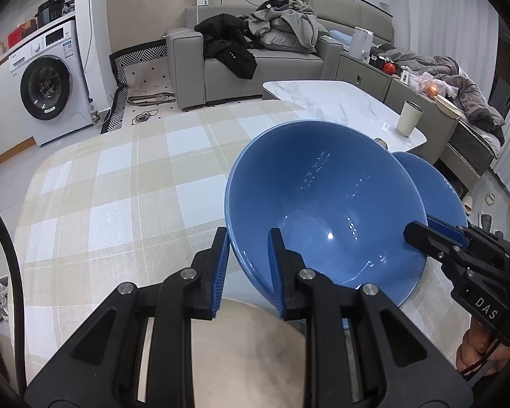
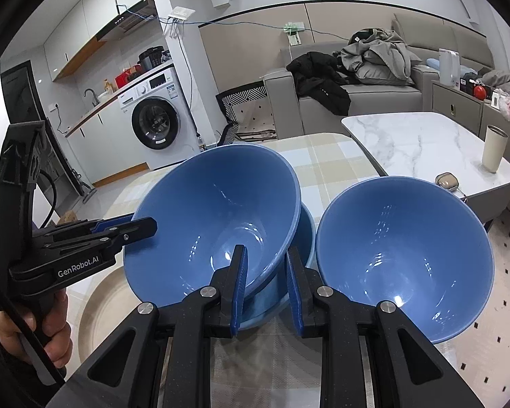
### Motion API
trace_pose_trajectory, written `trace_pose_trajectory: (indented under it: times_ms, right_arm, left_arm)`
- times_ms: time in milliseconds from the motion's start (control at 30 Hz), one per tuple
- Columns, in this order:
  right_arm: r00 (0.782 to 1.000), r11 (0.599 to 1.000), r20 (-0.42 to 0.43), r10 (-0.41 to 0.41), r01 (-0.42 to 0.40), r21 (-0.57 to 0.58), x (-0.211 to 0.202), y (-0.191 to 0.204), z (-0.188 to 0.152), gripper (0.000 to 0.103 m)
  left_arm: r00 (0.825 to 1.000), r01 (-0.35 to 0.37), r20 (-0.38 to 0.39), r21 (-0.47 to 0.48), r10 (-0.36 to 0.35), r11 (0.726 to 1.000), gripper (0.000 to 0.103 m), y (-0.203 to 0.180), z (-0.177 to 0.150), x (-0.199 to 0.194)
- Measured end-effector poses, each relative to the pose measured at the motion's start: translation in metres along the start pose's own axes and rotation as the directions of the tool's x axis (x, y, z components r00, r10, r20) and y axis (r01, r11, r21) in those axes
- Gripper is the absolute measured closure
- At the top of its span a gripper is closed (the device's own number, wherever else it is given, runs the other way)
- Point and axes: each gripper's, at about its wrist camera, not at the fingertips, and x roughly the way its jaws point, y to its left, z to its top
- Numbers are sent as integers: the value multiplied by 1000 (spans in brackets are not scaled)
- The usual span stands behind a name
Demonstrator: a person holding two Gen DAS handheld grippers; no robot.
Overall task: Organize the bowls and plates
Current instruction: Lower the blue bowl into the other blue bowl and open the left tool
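A blue bowl [image 1: 326, 204] [image 2: 214, 217] hangs tilted above the checked tablecloth [image 1: 125, 183]. My left gripper [image 1: 250, 268] straddles its near rim, one finger inside and one outside, jaws partly apart. My right gripper [image 2: 265, 292] straddles the opposite rim the same way, and shows in the left wrist view [image 1: 425, 234]. Under the tilted bowl sits another blue bowl [image 2: 306, 238]. A second blue bowl [image 2: 404, 255] stands to the right, partly hidden in the left wrist view [image 1: 435, 183]. A beige plate [image 1: 241, 350] [image 2: 98, 306] lies below.
A white marble coffee table [image 1: 340, 108] [image 2: 421, 146] stands beyond, with a cream tumbler [image 1: 408, 117] [image 2: 493, 149] and a small case [image 2: 447, 181]. A grey sofa [image 1: 255, 57] with clothes and a washing machine [image 1: 47, 85] are further back.
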Motion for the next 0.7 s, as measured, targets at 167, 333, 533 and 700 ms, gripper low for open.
trace_pose_trajectory:
  times_ms: [167, 333, 533, 700]
  right_arm:
    - [1000, 1000, -11, -20, 19, -7, 3, -1, -3, 80]
    - [999, 999, -19, -42, 42, -14, 6, 3, -5, 79]
    - [998, 998, -31, -62, 61, -26, 9, 1, -7, 79]
    - [995, 994, -37, -96, 94, -57, 11, 5, -11, 79]
  left_arm:
    - [1000, -14, -7, 19, 14, 1000, 84, -1, -2, 9]
    - [999, -37, -15, 44, 38, 998, 84, -4, -5, 16]
    - [999, -38, -34, 47, 39, 998, 84, -4, -6, 28]
    - [998, -41, -51, 45, 43, 998, 84, -3, -9, 34]
